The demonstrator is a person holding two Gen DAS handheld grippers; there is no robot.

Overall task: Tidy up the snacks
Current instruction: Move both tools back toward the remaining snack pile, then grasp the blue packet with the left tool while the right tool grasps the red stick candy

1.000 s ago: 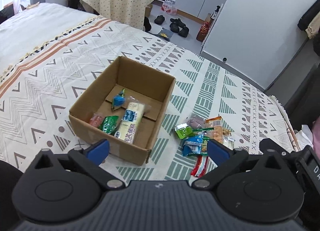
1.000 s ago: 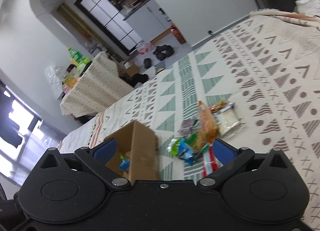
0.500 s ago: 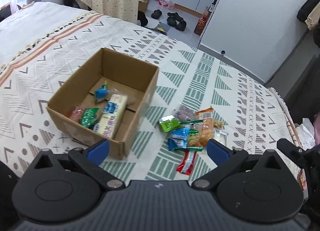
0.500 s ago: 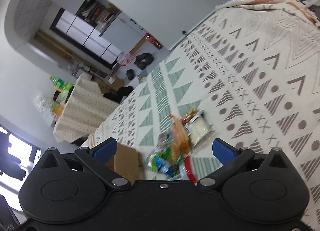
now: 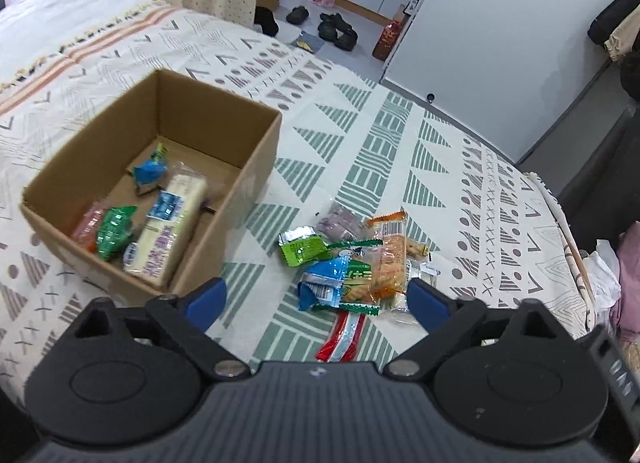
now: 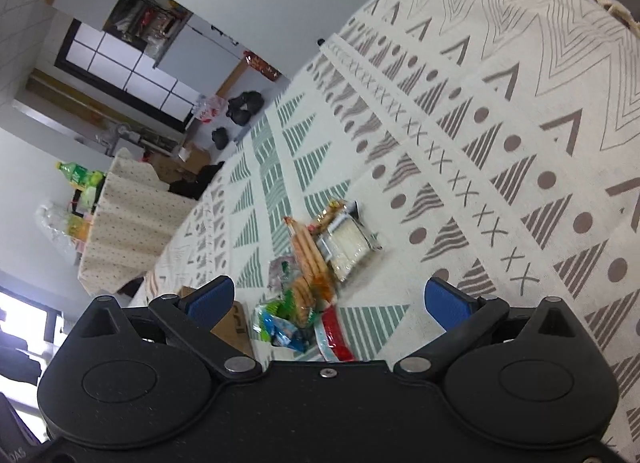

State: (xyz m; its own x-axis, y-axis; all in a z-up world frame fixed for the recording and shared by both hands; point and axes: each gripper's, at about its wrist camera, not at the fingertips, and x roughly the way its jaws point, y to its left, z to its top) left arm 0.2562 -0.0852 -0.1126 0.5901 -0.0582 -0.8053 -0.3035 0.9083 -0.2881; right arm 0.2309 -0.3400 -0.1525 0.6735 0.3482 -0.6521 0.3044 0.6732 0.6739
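Box: cardboard box (image 5: 224, 167), left of centre, holding several packets.
Loose snacks: snack pile (image 5: 352, 263), centre, on bed.
Left claw (image 5: 318, 299): fingers spread, empty.

Left tool (image 5: 316, 297) is sliding right, off box (image 5: 248, 183), twd snack pile (image 5: 352, 259); right tool (image 6: 328, 299) is tilting, closing in on pile.
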